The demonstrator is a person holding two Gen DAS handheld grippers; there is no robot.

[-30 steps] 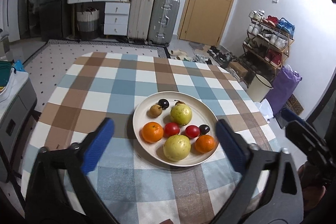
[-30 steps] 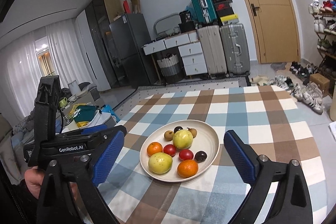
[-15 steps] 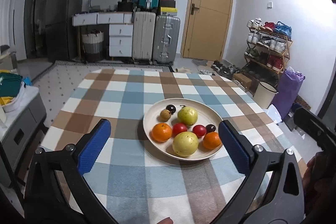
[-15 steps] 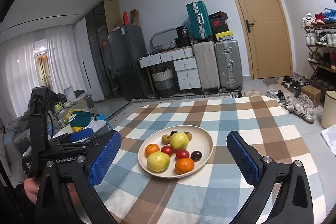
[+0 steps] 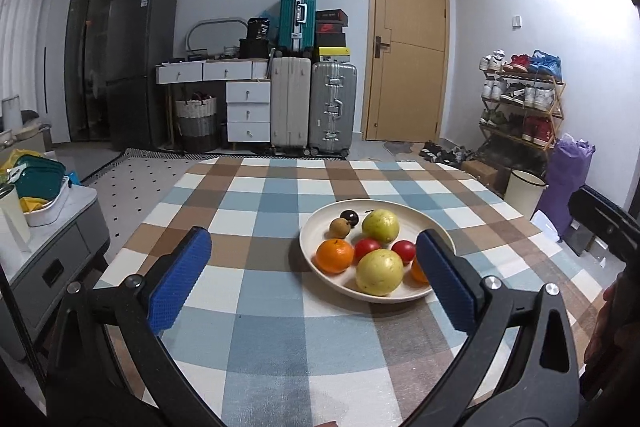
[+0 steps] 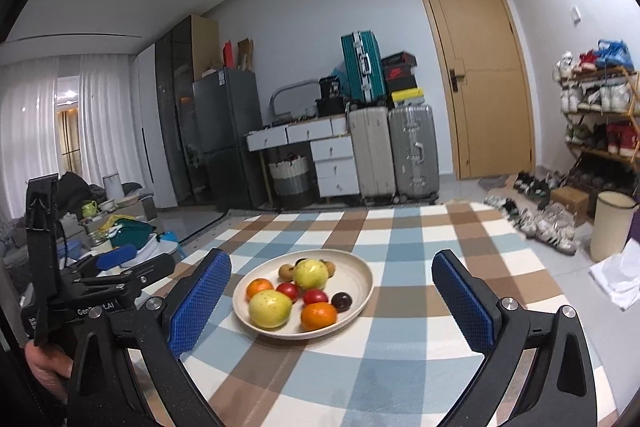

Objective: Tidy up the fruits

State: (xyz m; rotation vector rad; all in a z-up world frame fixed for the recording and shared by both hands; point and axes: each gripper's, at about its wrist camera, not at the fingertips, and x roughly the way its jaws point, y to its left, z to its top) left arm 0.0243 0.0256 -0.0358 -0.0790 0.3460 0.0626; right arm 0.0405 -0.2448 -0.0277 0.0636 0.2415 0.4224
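Note:
A cream plate sits on the checked tablecloth and holds several fruits: two yellow-green guavas, two oranges, two red tomatoes, a dark plum and small brown fruits. My left gripper is open and empty, near the table's front edge, short of the plate. My right gripper is open and empty, also short of the plate. The left gripper shows at the left of the right wrist view.
The table's far half is bare cloth. A low grey side cabinet with a white basin stands left of the table. Suitcases, drawers, a fridge, a door, a shoe rack and a bin line the room behind.
Both grippers have lowered and tilted up toward level, so the plate now sits lower and closer to the horizon in both views. Both stay open and empty; the fruits have not moved.

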